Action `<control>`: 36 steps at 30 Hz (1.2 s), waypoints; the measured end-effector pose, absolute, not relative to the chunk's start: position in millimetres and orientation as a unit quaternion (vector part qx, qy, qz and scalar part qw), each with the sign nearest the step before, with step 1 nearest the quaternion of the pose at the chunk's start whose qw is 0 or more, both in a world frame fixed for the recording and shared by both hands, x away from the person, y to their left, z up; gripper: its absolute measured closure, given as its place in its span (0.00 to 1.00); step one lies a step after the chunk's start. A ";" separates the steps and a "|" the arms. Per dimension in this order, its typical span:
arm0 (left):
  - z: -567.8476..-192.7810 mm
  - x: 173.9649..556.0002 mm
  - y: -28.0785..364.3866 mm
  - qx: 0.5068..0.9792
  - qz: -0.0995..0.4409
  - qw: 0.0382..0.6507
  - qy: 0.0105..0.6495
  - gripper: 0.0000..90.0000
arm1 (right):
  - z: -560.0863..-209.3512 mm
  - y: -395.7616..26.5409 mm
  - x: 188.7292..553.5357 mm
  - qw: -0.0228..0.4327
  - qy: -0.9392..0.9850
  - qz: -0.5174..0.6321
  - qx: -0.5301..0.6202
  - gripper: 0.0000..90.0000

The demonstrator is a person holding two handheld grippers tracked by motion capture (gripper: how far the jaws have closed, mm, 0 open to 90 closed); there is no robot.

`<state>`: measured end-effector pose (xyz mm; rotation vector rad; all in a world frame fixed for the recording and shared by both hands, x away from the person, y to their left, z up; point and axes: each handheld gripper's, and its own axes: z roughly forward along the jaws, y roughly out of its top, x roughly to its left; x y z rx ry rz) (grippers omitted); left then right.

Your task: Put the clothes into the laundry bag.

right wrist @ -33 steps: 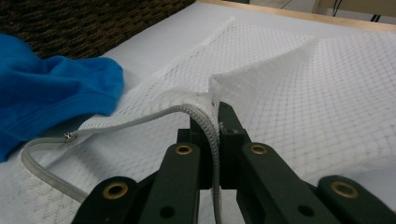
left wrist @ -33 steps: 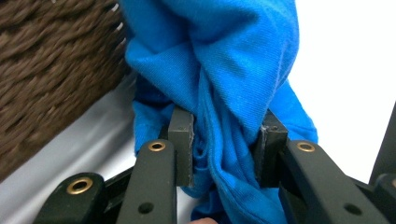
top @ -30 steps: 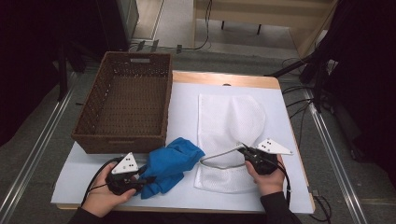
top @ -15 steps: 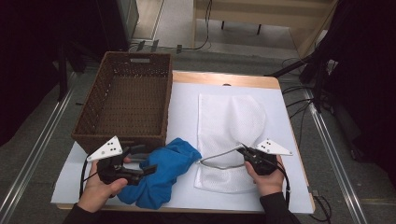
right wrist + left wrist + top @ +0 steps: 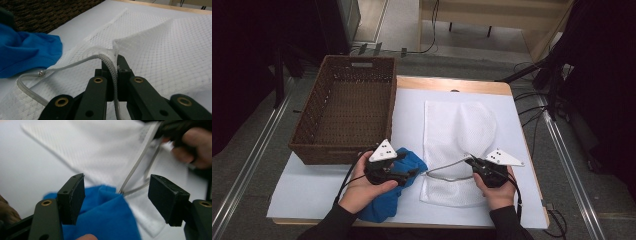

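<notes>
Two grippers are in my hands, near my edge of the table (image 5: 337,192). My left gripper (image 5: 411,174) has its jaws wide apart, with nothing between them. It sits over the blue cloth (image 5: 384,202), which lies soft and bunched up under my left hand (image 5: 362,187). My right gripper (image 5: 469,161) has its jaws pinched tight on the zipper edge (image 5: 112,66) of the white mesh bag (image 5: 459,135). That edge is lifted up off the table, and the bag's mouth is held open a little toward the blue cloth. The bag is thin and full of tiny holes, and it lies flat farther out. A brown woven basket (image 5: 314,115) sits far off on my left. I see no words to read.
</notes>
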<state>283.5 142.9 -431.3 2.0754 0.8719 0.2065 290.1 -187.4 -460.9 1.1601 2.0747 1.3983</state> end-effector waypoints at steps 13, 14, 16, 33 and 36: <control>-458.9 281.4 149.2 0.848 0.070 0.383 0.360 0.83 | -461.2 -186.8 289.1 0.190 0.740 0.495 0.413 0.99; -457.8 281.3 151.4 0.846 0.064 0.389 0.358 0.88 | -461.1 -186.7 289.1 0.190 0.740 0.496 0.412 0.99; -454.7 280.2 155.6 0.841 0.059 0.405 0.355 0.92 | -461.5 -186.7 289.4 0.191 0.741 0.495 0.411 0.99; -420.8 260.8 133.7 0.790 -0.057 0.560 0.244 0.89 | -462.4 -181.2 292.3 0.190 0.740 0.488 0.422 0.99; -436.1 264.3 121.9 0.804 -0.066 0.532 0.258 0.85 | -462.2 -180.3 292.2 0.190 0.741 0.488 0.420 0.99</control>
